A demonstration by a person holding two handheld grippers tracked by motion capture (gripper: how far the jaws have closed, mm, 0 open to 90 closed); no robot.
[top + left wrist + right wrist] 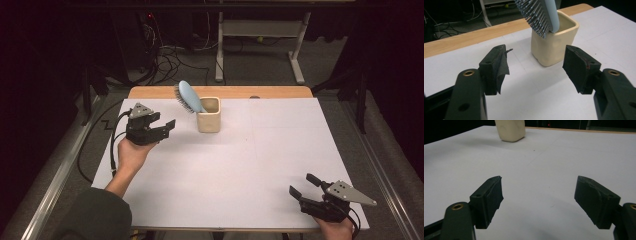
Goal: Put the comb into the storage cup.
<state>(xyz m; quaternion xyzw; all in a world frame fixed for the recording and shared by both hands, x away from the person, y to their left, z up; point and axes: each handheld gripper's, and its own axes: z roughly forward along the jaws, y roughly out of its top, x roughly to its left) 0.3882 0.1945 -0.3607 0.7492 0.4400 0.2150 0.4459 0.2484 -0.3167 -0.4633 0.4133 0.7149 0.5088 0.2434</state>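
A cream square cup [209, 115] stands on the white sheet near the table's back. A light blue hairbrush [190, 96] leans out of it toward the left, bristles facing down-left. My left gripper [165, 125] hovers just left of the cup, jaws open and empty. From the left gripper view the cup [554, 42] and the hairbrush [539, 15] sit just ahead of the left gripper [535, 66]. My right gripper [302, 186] rests at the front right corner, open and empty. In the right gripper view the cup [510, 130] is far ahead of the right gripper [539, 200].
The white sheet [240, 165] covers most of the wooden table [150, 92]. Behind the table, on the floor, are cables [170, 60] and a white desk frame [260, 40]. A metal rail [55, 175] runs along the left side.
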